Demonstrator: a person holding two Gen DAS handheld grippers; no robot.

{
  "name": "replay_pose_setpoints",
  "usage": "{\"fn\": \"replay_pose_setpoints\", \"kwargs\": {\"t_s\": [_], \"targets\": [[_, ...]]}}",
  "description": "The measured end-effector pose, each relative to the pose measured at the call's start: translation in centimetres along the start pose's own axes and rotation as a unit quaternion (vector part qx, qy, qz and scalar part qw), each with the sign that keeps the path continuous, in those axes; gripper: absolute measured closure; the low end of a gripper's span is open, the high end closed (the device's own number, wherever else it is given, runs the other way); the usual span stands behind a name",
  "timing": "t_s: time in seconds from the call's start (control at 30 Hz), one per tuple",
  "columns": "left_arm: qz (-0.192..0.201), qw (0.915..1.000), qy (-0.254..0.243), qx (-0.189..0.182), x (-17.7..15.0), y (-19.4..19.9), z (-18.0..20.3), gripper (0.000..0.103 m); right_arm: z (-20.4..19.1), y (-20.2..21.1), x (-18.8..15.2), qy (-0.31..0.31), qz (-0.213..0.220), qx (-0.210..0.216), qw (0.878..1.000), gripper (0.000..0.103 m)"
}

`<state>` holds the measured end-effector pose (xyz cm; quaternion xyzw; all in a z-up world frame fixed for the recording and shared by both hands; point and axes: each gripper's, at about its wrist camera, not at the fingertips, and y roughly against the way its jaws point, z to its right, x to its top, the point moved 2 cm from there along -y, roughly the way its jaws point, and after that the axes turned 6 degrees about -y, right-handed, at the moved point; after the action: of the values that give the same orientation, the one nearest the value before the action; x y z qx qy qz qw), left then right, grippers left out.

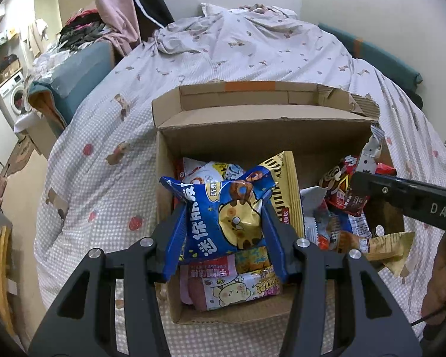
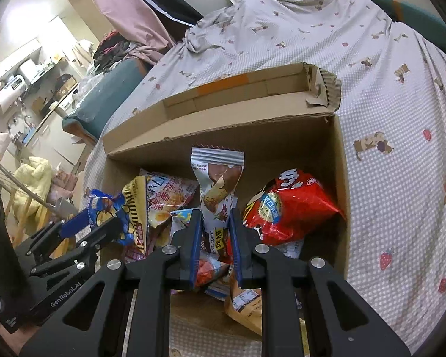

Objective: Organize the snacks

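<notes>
Lower part of the blue snack bag (image 1: 223, 223) is cut off behind the left gripper (image 1: 223, 238) body; print on it reads sideways, partly creased. Pads clamp its two side edges, so left gripper is grasping it, bag hanging over the near-left part of the cardboard box (image 1: 264, 131). Long axis runs roughly away from the camera, top seam pointing toward the box's far wall.

Right gripper (image 2: 215, 238) is clenched on a white-and-brown snack pouch (image 2: 218, 184); the pinched section sits hidden between the fingers, bottom end lost among packets below. Pouch stands upright, long axis vertical, serrated top edge up, over the box's middle. Red chip bag (image 2: 291, 211) lies just beside it at the right wall, partly under the right finger. Box sits on a checked bedsheet (image 2: 386, 104). Packets at the box bottom are too jumbled to tell apart.
</notes>
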<state>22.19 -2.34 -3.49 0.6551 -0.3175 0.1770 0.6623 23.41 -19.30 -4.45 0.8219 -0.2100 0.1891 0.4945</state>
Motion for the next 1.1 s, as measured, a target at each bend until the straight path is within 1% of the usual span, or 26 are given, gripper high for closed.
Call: {"fn": "replay_pose_setpoints", "kwargs": {"t_s": [0.1, 0.17, 0.27, 0.4, 0.47, 0.5, 0.53, 0.57, 0.6, 0.63, 0.67, 0.73, 0.8, 0.83, 0.87, 0.93, 1.1], "targets": [[-0.003, 1.0000, 0.007, -0.002, -0.1, 0.0, -0.1, 0.057, 0.0, -0.2, 0.1, -0.001, 0.000, 0.001, 1.000, 0.083], [-0.005, 0.9999, 0.009, -0.004, -0.2, -0.1, -0.1, 0.057, 0.0, -0.2, 0.1, -0.005, -0.001, 0.005, 1.000, 0.080], [-0.006, 0.9999, 0.009, -0.003, -0.2, -0.1, -0.1, 0.057, 0.1, -0.3, 0.2, -0.014, -0.001, 0.008, 1.000, 0.080], [-0.010, 0.9999, 0.009, -0.006, -0.3, -0.2, 0.1, 0.056, 0.3, -0.1, 0.3, -0.024, 0.000, 0.024, 0.999, 0.080], [-0.010, 0.9999, 0.011, -0.007, -0.3, -0.1, 0.1, 0.051, 0.2, 0.2, 0.4, -0.021, 0.004, 0.025, 0.999, 0.080], [-0.007, 0.9999, 0.012, -0.006, -0.3, 0.0, 0.1, 0.047, 0.1, 0.3, 0.4, -0.021, 0.006, 0.027, 0.999, 0.079], [-0.003, 0.9999, 0.014, -0.006, -0.3, 0.2, 0.1, 0.043, 0.1, 0.5, 0.5, -0.021, 0.008, 0.032, 0.999, 0.075], [0.001, 0.9999, 0.014, -0.005, -0.2, 0.4, 0.0, 0.041, 0.2, 0.6, 0.6, -0.026, 0.009, 0.039, 0.999, 0.065], [0.005, 0.9999, 0.016, -0.005, -0.2, 0.6, 0.0, 0.036, 0.3, 0.8, 0.7, -0.035, 0.009, 0.051, 0.998, 0.054], [0.009, 0.9998, 0.018, -0.006, -0.1, 0.8, -0.1, 0.030, 0.4, 0.9, 0.7, -0.043, 0.010, 0.060, 0.997, 0.027], [0.012, 0.9997, 0.020, -0.007, 0.0, 1.0, -0.2, 0.028, 0.6, 1.3, 0.8, -0.054, 0.018, 0.070, 0.996, 0.013], [0.017, 0.9994, 0.027, -0.010, 0.1, 1.4, -0.3, 0.028, 0.7, 2.3, 0.9, -0.062, 0.041, 0.080, 0.994, 0.012], [0.024, 0.9991, 0.035, -0.009, 0.2, 1.9, -0.5, 0.028, 0.5, 2.6, 1.2, -0.056, 0.040, 0.086, 0.994, 0.012], [0.030, 0.9988, 0.039, -0.003, 0.3, 2.2, -0.7, 0.028, 0.5, 2.7, 1.3, -0.055, 0.039, 0.083, 0.994, 0.011], [0.035, 0.9985, 0.042, 0.004, 0.4, 2.4, -0.8, 0.028, 0.4, 2.9, 1.4, -0.053, 0.043, 0.077, 0.995, 0.007], [0.044, 0.9978, 0.048, 0.014, 0.5, 2.9, -1.1, 0.028, 0.2, 3.6, 1.5, -0.044, 0.061, 0.065, 0.995, 0.002], [0.054, 0.9962, 0.066, 0.020, 0.4, 4.0, -1.9, 0.028, -0.5, 5.4, 1.3, -0.018, 0.093, 0.039, 0.995, 0.000]]}}
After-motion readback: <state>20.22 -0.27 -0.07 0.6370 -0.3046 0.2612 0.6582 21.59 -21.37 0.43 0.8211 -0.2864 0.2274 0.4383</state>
